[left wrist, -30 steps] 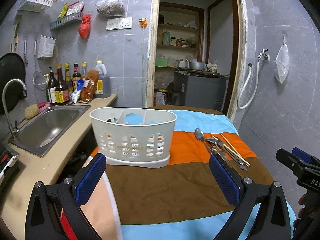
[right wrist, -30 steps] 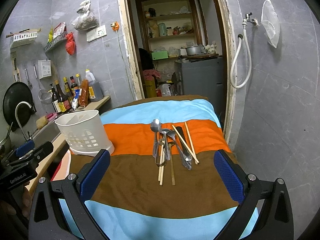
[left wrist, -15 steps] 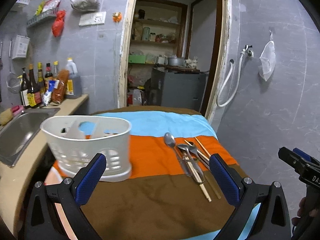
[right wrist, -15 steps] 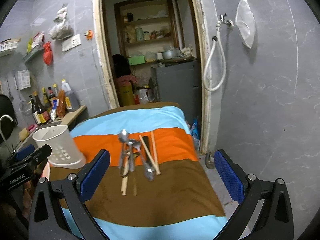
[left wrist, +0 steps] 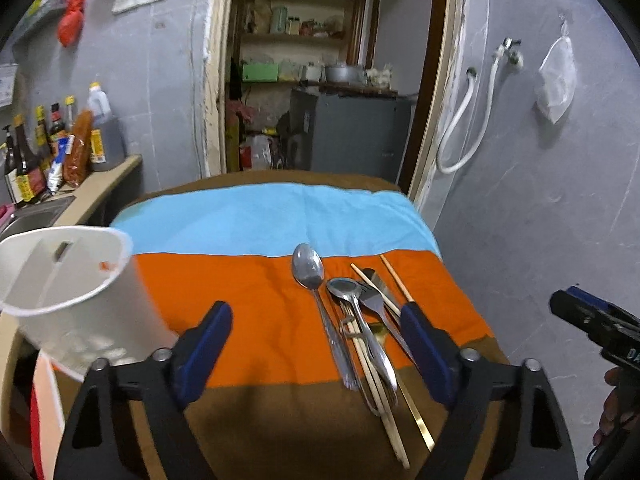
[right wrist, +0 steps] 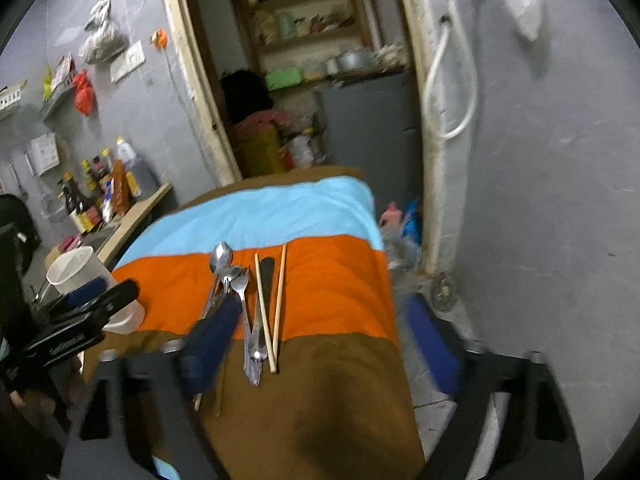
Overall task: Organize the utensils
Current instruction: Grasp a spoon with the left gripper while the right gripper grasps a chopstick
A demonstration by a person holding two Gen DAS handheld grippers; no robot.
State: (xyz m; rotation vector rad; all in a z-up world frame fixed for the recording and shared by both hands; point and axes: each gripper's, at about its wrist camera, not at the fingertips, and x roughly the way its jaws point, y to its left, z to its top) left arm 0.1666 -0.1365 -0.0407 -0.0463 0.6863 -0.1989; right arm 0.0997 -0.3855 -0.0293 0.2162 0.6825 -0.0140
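Worktop [left wrist: 248, 304] covered w/ striped cloth: blue band far, orange mid, brown near.

Utensil pile [left wrist: 360, 328] lies loose on the cloth, right of centre in left wrist view, straddling orange/brown bands. In it: big spoon [left wrist: 307, 268] w/ bowl at far end, a smaller spoon touching it, a fork, a dark flat-bladed piece, several chopsticks [right wrist: 267, 312] running roughly lengthwise. Items overlap; exact count can't tell.

White basket [left wrist: 60, 280] stands at left edge of the worktop, well apart from the pile; looks empty from what shows of the inside, lower part blurred.

Left gripper [left wrist: 316, 348]: fingers have just been closing in some, but apart w/ a wide gap, nothing pinched. Right finger pad overlaps the pile in view; left pad over bare orange cloth. Contact w/ utensils can't tell.

Right gripper [right wrist: 320, 344]: blurred frame. Fingers likewise just been narrowing, gap wide, nothing clamped. Left pad sits over handle end of the spoons/fork; chopsticks and fork handles show between the pads; right pad out past the worktop's right edge.

Each gripper shows at the edge of the other's view, side by side.

Bottles [left wrist: 48, 148] on counter by sink, far left.
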